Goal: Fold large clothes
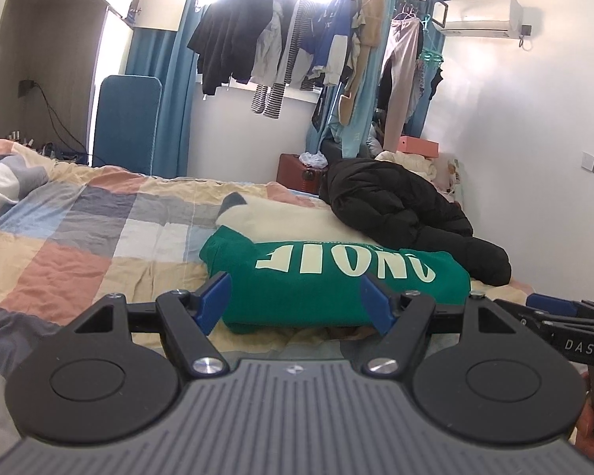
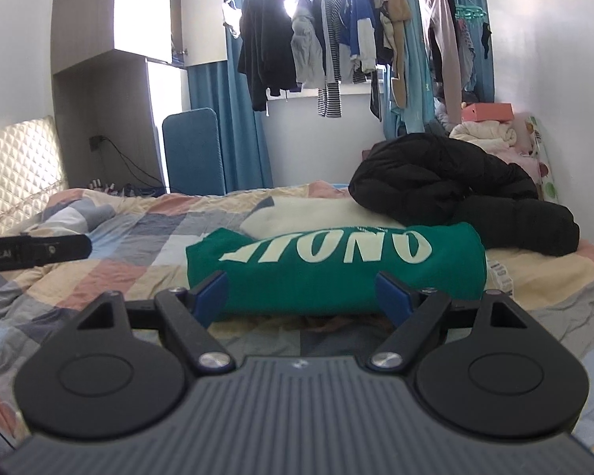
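Both tongs gape wide, nothing between the blue pads: left tongs [image 1: 295, 303], right tongs [image 2: 303, 297]. The folded green sweatshirt [image 1: 336, 285] lies on the bed [image 1: 99, 237] just beyond and between both sets of tips, its near edge facing them. Best, I judge, to come in low, pinching that edge at both corners together.

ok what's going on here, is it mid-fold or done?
A person holds a gripper in each hand over a bed, both aimed at a green sweatshirt that already lies folded into a compact bundle. The left gripper and right gripper have their jaws open, holding nothing, right at the bundle's near edge. A cream garment and a black puffer jacket lie behind it.
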A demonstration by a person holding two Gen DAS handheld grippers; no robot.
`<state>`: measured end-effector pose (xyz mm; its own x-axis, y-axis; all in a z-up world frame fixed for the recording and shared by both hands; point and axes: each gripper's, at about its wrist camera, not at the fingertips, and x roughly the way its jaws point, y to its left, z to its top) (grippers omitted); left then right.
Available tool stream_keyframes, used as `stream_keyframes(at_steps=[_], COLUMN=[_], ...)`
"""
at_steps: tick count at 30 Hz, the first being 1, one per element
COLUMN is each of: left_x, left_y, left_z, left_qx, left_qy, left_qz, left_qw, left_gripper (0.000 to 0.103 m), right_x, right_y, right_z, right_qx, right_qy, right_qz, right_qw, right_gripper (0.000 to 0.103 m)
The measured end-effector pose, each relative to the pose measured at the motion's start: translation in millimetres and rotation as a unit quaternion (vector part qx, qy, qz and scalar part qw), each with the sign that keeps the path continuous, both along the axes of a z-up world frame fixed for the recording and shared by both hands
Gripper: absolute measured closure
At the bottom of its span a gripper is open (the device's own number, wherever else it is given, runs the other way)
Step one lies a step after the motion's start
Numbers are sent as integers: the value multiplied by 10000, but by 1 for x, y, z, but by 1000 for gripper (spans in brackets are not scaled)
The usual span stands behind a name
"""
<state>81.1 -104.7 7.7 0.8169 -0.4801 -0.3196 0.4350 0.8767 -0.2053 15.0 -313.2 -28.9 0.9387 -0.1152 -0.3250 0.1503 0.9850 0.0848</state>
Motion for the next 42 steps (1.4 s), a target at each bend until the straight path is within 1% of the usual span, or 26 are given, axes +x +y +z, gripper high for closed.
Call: stream_keyframes(at_steps=[10,30,42], left_x=[3,3,2], left_y=[-7,-8,-7], left_z=[-3,-3,-2], left_qx=[101,89,86], left_qy=[1,24,6], left_qz=[-74,-77,-72], left_qw=[9999,9999,9999], left_gripper=[27,26,23], right_x=[-5,-7,-9], right_y=[0,-2,-2], right_z=[-2,-2,0], right_qx=[-21,-2,15], right_qy=[61,56,81], right_qz=[-121,-214,-287], right_qw=[9999,9998,9996], right_gripper=[20,20,20])
